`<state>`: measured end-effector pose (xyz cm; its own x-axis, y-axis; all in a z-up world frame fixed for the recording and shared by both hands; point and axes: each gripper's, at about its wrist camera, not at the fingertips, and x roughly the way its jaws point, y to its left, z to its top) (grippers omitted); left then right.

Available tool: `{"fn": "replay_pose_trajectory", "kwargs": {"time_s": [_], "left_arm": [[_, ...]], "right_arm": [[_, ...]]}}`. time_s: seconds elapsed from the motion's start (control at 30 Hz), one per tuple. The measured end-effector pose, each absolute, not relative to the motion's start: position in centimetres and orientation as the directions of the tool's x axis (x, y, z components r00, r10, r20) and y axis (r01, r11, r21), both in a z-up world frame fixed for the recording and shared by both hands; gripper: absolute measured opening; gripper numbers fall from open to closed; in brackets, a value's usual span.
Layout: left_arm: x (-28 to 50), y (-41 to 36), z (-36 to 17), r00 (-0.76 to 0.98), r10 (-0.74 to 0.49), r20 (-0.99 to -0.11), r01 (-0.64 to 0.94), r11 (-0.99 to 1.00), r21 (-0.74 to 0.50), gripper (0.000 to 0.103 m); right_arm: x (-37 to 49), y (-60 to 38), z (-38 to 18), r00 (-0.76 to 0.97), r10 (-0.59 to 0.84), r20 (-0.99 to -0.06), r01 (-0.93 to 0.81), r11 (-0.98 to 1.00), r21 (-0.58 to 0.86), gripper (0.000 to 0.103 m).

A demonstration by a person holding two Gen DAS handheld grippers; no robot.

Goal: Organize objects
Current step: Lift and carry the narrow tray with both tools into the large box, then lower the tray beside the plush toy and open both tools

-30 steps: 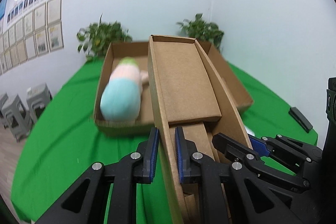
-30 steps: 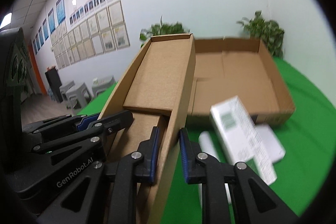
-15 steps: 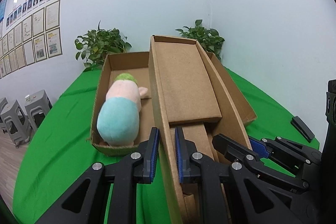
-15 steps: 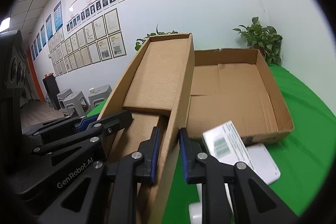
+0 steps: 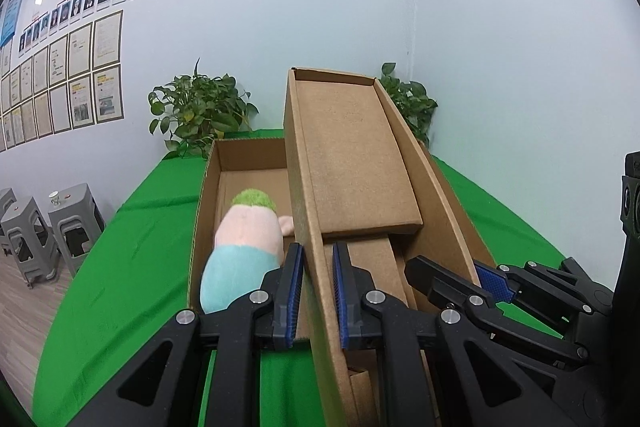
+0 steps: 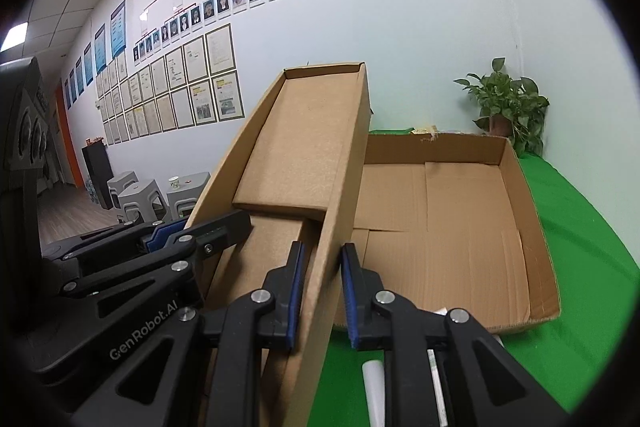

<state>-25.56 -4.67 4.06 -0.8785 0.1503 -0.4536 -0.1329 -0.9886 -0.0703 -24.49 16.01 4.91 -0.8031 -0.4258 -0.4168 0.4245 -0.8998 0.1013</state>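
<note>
A shallow brown cardboard lid is held tilted up over the green table; it also shows in the right wrist view. My left gripper is shut on the lid's left side wall. My right gripper is shut on its right side wall and also shows in the left wrist view. Below lies an open cardboard box, also in the right wrist view. A plush toy with teal, pink and green parts lies in its left half. The right half looks empty.
White packages lie on the green table in front of the box, mostly hidden by my right gripper. Potted plants stand at the table's far edge by the wall. Grey stools stand on the floor to the left.
Both grippers have raised the lid and tilted it more steeply. The box and table have dropped lower in view, and the white packages have slid almost out of the right wrist view.
</note>
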Motion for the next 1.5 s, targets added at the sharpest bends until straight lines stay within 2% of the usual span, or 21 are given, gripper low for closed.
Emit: {"fn": "replay_pose_trajectory", "kwargs": {"time_s": [0.37,0.57,0.83,1.2,1.5], "left_arm": [[-29.7,-5.2,5.9,-0.853,0.166,-0.495,-0.142,-0.986,-0.087,0.011],[-33.7,-4.6,5.2,-0.83,0.175,-0.529,-0.153,-0.985,-0.086,0.011],[-39.3,-4.0,1.4,-0.773,0.158,-0.614,-0.134,-0.987,-0.085,0.01],[-46.3,-5.5,-7.3,-0.661,0.136,-0.738,-0.069,-0.99,-0.12,0.01],[-46.3,-7.7,-7.9,-0.669,0.1,-0.737,-0.012,-0.992,-0.124,0.01]], "right_arm": [[-28.2,15.6,5.9,-0.782,-0.417,-0.464,0.41,-0.904,0.122,0.017],[-30.9,15.9,5.1,-0.772,-0.407,-0.488,0.383,-0.911,0.154,0.017],[-35.2,15.7,2.0,-0.713,-0.402,-0.575,0.369,-0.912,0.179,0.016],[-40.0,14.7,-3.7,-0.554,-0.385,-0.738,0.353,-0.912,0.212,0.016],[-39.5,12.9,-3.4,-0.535,-0.419,-0.734,0.384,-0.894,0.23,0.015]]}}
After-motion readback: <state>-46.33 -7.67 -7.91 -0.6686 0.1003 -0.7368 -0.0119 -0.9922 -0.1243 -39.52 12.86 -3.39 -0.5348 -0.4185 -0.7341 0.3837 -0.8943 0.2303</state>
